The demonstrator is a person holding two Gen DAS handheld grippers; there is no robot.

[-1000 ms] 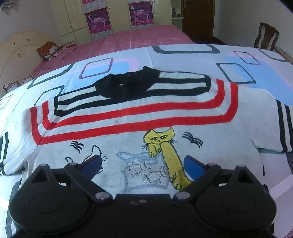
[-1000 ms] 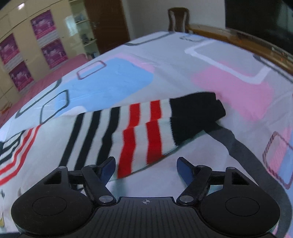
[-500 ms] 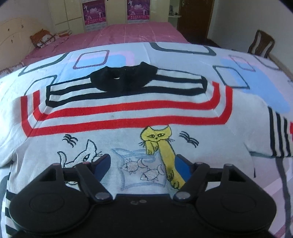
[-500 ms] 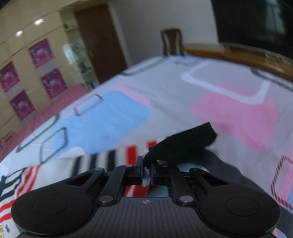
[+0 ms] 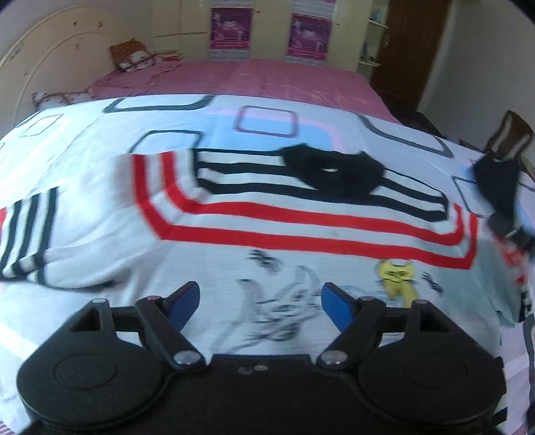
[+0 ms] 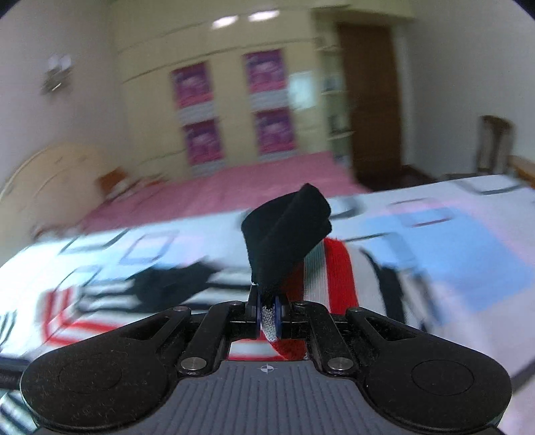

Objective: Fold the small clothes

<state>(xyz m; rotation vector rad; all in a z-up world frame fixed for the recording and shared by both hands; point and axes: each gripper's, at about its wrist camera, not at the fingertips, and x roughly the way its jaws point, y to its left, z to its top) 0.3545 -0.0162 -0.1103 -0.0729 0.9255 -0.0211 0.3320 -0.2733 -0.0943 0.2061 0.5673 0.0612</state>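
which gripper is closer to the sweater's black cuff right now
Right. The right gripper is shut on the sleeve just below the cuff; the left gripper hangs open over the sweater's front, apart from it.

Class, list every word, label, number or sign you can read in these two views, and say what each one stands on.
No text can be read in either view.
Posters on the wardrobe: print too small and blurred to read.
Sweater: only cat and fish drawings, blurred, no words.
Right gripper: a crosshair mark on its body, no letters; it is shut on the cuff.
Left gripper: open, no label visible.
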